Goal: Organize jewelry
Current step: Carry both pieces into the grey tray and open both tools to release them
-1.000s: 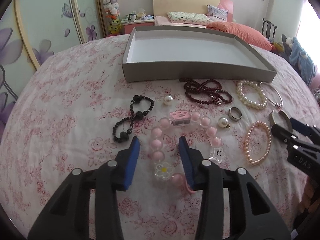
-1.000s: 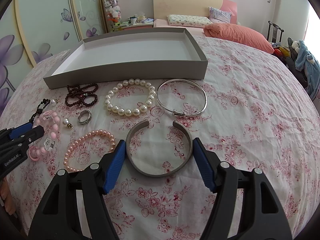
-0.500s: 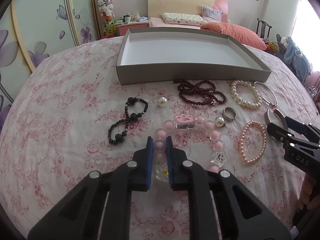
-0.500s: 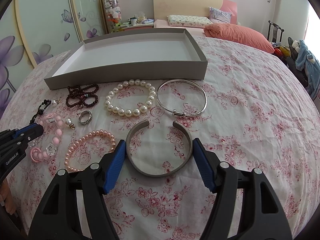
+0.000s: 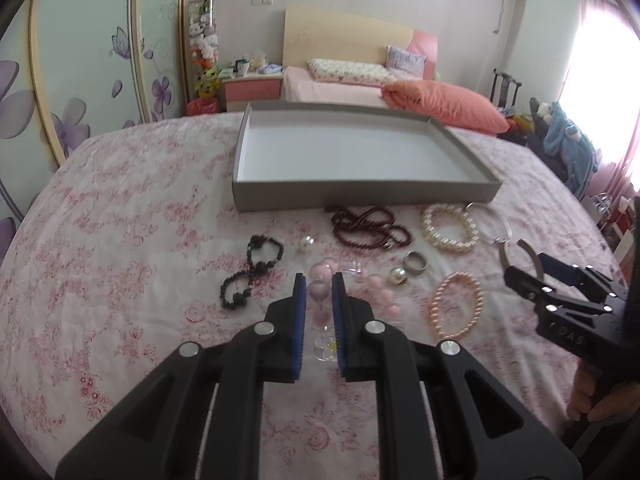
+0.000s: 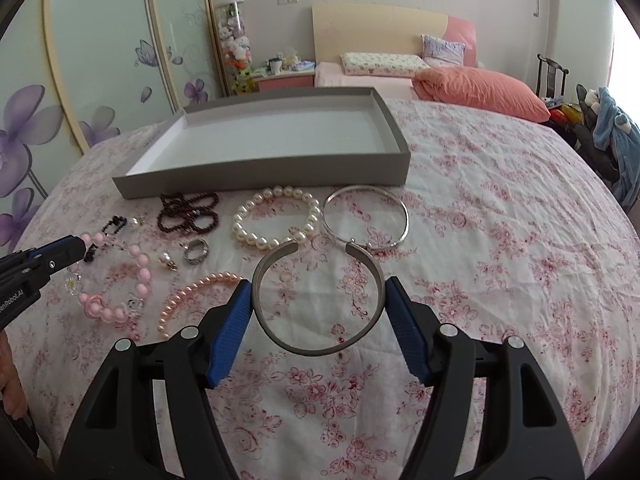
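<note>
My left gripper (image 5: 319, 282) is shut on one bead of the pink bead bracelet (image 5: 384, 298). The bracelet's held end is raised, and its clear flower charm (image 5: 326, 346) hangs below the fingers. In the right wrist view the same bracelet (image 6: 140, 280) trails from the left gripper (image 6: 82, 246) down to the sheet. A grey open cuff bangle (image 6: 316, 348) lies on the bed, and my right gripper (image 6: 317, 282) holds it with a blue pad touching each side. The empty grey tray (image 5: 360, 196) (image 6: 260, 176) sits beyond the jewelry.
On the floral sheet lie a black bead bracelet (image 5: 256, 268), a dark red bead strand (image 5: 368, 228), a white pearl bracelet (image 6: 276, 220), a thin silver bangle (image 6: 366, 216), a ring (image 6: 196, 251), a pink pearl bracelet (image 6: 188, 300) and loose pearl pieces (image 5: 306, 244).
My left gripper shut on a pink bead and rose, pulling that end of the bracelet up off the sheet. The right gripper and the cuff stayed where they were.
</note>
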A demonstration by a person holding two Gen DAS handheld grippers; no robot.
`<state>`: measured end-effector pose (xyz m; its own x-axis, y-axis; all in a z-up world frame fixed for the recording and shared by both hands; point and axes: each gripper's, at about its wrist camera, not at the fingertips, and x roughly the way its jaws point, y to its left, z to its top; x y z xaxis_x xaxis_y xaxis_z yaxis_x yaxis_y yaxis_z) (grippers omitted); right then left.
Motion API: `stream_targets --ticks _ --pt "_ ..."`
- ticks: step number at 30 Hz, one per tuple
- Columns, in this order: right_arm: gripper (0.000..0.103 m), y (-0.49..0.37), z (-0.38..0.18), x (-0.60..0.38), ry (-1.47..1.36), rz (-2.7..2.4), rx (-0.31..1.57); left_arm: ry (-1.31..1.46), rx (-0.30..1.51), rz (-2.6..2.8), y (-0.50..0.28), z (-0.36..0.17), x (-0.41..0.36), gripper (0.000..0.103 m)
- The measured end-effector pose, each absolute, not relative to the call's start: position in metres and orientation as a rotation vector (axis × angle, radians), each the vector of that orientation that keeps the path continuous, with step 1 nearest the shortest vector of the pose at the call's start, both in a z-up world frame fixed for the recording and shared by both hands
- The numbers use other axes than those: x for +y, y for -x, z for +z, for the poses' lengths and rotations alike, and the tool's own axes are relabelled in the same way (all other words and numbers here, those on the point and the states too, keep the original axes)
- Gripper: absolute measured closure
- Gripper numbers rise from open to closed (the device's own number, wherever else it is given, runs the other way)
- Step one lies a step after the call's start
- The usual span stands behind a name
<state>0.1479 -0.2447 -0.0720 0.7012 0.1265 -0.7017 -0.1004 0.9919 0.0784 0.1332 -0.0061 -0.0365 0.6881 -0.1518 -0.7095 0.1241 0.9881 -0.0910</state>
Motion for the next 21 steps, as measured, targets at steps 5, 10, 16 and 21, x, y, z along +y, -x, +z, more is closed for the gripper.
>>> stream_targets --ticks 5,10,16,21 --pt "0.036 -0.144 -0.064 -0.241 -0.034 0.146 0.754 0.044 0.756 -0.176 -0.124 -0.022 -0.009 0.090" --pt "0.036 -0.139 -0.059 -0.237 -0.037 0.164 0.729 0.046 0.723 -0.192 -0.116 -0.010 -0.012 0.090" --pt "0.036 -0.135 -0.051 -0.237 -0.043 0.175 0.702 0.048 0.699 -0.203 -0.111 -0.001 -0.014 0.090" --pt "0.036 -0.134 -0.044 -0.236 -0.046 0.183 0.674 0.057 0.681 -0.207 -0.110 0.006 -0.013 0.090"
